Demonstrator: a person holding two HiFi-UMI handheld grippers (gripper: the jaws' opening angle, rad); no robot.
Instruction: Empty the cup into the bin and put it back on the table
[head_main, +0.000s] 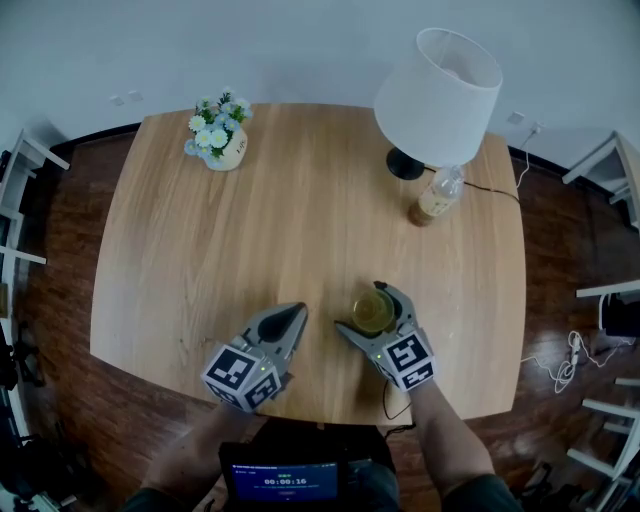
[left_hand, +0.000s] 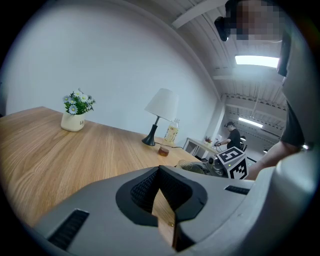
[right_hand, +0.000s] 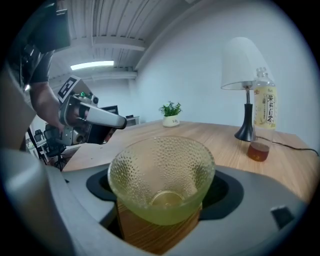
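A yellow-green dimpled glass cup (head_main: 372, 311) stands upright on the wooden table (head_main: 200, 260) near the front edge, right of centre. My right gripper (head_main: 365, 308) is shut on the cup, one jaw on each side. In the right gripper view the cup (right_hand: 162, 175) fills the notch between the jaws of the right gripper (right_hand: 162, 200) and looks empty. My left gripper (head_main: 297, 313) hovers just left of it, shut with nothing in it. In the left gripper view the left gripper (left_hand: 160, 172) shows closed tips. No bin is in view.
At the back right stand a white-shaded lamp (head_main: 437, 95) and a bottle of yellowish drink (head_main: 437, 197). A small glass of brown liquid (right_hand: 259, 150) sits beside the bottle. A pot of flowers (head_main: 220, 135) stands at the back left. A person (left_hand: 232, 135) is far off.
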